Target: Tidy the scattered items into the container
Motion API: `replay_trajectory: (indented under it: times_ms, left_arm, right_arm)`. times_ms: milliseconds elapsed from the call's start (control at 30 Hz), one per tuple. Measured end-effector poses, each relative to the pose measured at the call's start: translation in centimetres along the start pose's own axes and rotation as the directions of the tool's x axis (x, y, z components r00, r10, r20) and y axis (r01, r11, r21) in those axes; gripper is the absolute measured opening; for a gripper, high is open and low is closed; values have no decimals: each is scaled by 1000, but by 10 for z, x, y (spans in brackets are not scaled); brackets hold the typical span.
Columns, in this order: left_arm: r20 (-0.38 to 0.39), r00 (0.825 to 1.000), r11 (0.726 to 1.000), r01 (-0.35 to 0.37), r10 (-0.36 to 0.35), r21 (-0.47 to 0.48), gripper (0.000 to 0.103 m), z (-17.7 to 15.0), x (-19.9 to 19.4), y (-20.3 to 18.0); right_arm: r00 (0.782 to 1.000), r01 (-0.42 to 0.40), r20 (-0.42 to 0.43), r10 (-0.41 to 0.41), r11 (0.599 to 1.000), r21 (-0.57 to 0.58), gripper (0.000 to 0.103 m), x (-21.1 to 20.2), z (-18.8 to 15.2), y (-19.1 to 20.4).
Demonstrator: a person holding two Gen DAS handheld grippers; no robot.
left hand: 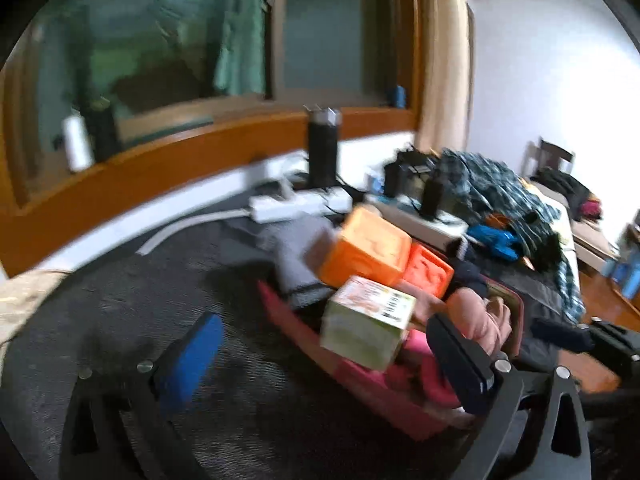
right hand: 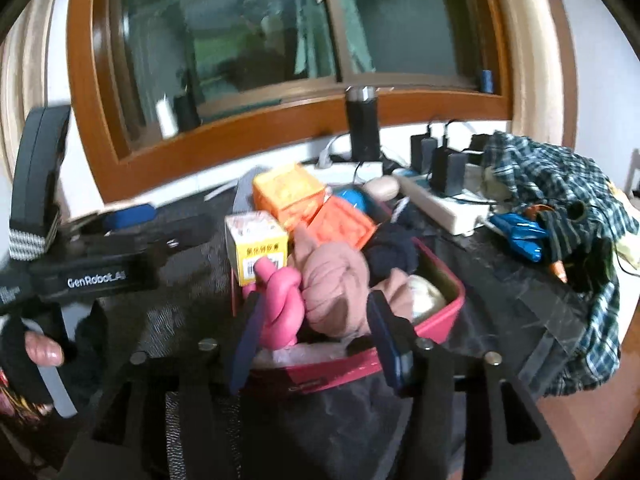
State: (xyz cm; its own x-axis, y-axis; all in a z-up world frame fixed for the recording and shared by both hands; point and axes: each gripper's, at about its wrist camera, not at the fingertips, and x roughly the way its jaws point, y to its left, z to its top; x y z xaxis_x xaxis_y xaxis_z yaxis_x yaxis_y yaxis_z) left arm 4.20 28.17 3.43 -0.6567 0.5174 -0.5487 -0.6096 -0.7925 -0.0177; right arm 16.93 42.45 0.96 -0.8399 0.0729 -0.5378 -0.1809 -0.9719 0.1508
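Both my grippers stand spread, pinching nothing: left gripper [left hand: 320, 344] beside the full red box [left hand: 304, 336], right gripper [right hand: 316, 344] over its rolled socks [right hand: 332, 284].

Black left gripper [left hand: 320, 364]: blue pad on one finger [left hand: 188, 360], silver screws at finger bases. Black right gripper [right hand: 316, 348]: blue-edged fingers [right hand: 246, 346], silver screws. Left gripper body lettered "GenRobot" in white, striped grey band above. Black fingerless glove on left hand [right hand: 34, 354].
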Motion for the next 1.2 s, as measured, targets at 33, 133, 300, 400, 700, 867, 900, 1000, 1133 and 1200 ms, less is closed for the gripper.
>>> replay_trajectory:
  times_ms: [33,133,300,400,700,867,900,1000,1133,1200]
  left_arm:
    - [10,1000,1000,-10,10,-9,103,0,-5,3]
    - [30,998,998,-62,63,-24,103,1,-19,7]
    - [53,983,984,-176,176,5,103,-3,-32,2]
    - [64,970,971,-237,235,35,103,-7,-37,-4]
    - [85,968,969,-242,237,48,103,-11,-62,-14]
    - [75,973,974,-224,220,47,103,-11,-65,-19]
    - [72,974,974,-221,217,47,103,-11,-65,-20]
    - [66,975,975,-216,213,47,103,-11,-65,-25]
    - [63,976,976,-211,208,53,103,-10,-65,-31]
    - [57,978,977,-205,202,56,103,-9,-64,-34]
  right_arm:
    - [1000,4,8,-4,1000,4,70,-4,1,-1]
    - [1000,13,24,-13,1000,4,82,-15,2,1]
    - [1000,19,5,-19,1000,-15,87,-20,-1,12]
    - [1000,21,-16,-22,1000,-10,90,-19,-5,15]
    - [999,52,1,-52,999,12,99,-34,-9,12]
    - [997,69,25,-69,998,11,102,-44,-10,9]
    - [997,69,27,-70,998,12,102,-46,-10,8]
    - [997,70,32,-70,997,15,102,-49,-10,5]
    - [997,71,35,-72,997,20,102,-51,-12,1]
    - [997,72,34,-73,997,24,102,-51,-13,-1]
